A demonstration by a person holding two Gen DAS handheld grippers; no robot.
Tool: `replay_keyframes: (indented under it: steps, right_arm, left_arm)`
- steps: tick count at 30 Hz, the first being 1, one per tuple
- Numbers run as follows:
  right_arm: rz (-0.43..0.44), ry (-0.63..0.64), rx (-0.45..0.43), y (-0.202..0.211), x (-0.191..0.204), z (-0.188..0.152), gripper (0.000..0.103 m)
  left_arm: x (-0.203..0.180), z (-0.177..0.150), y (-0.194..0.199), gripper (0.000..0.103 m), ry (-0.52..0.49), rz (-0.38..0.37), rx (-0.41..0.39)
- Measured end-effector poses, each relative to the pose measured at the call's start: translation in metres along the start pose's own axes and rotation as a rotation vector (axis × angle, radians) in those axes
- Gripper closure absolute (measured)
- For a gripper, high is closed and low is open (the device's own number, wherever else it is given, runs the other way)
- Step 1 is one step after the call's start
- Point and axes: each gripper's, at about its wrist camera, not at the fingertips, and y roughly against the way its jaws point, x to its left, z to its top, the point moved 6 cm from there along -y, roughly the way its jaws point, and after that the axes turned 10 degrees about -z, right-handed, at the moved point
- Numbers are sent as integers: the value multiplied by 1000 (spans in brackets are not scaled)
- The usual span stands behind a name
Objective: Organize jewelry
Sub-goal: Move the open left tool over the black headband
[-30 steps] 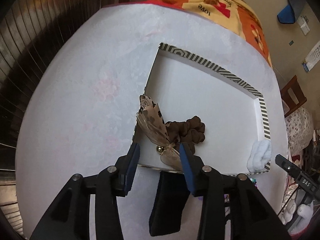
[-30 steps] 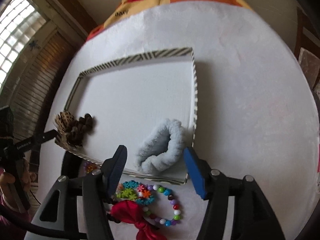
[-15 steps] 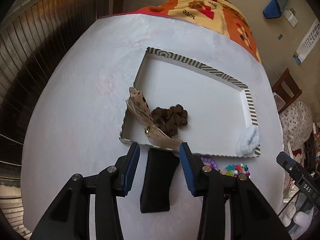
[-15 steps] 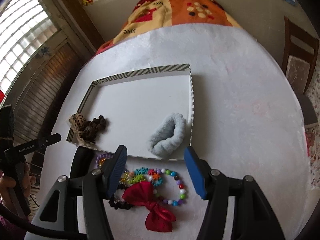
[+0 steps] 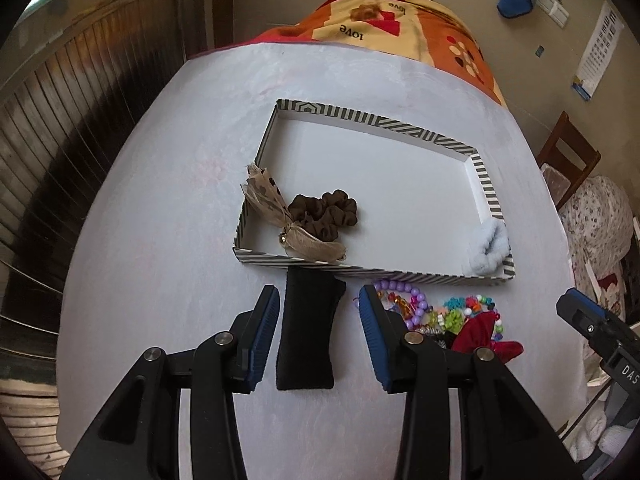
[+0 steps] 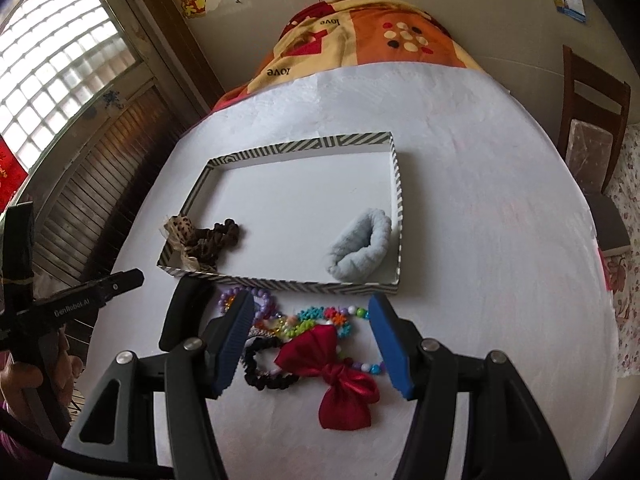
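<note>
A shallow striped-rim box lies on the white table. In it are a brown scrunchie with a leopard ribbon at the near left and a pale blue scrunchie at the near right. In front of the box lie a black pouch, bead bracelets, a red bow and a black scrunchie. My left gripper is open and straddles the pouch from above. My right gripper is open above the bow and beads.
A patterned orange blanket hangs at the table's far edge. A wooden chair stands at the right. A slatted wooden wall and window are at the left. The table edge drops off on both sides.
Both grippers have drawn back from the box toward the near table edge and risen. The brown scrunchie and the blue scrunchie stay in the box. The pouch, beads and bow have come into view.
</note>
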Motion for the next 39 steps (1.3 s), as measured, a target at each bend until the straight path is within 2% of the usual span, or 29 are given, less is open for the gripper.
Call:
replay_keyframes:
  steps: [14, 26, 39]
  right_arm:
    - [-29, 40, -41, 22, 19, -12, 40]
    - [-53, 49, -54, 31, 20, -15, 40]
    - [-69, 54, -28, 25, 16, -17, 38]
  left_arm:
    - [-14, -12, 18, 71, -49, 11, -37]
    - [-22, -16, 21, 71, -78, 15, -44]
    - [-14, -20, 13, 71, -50, -8, -6]
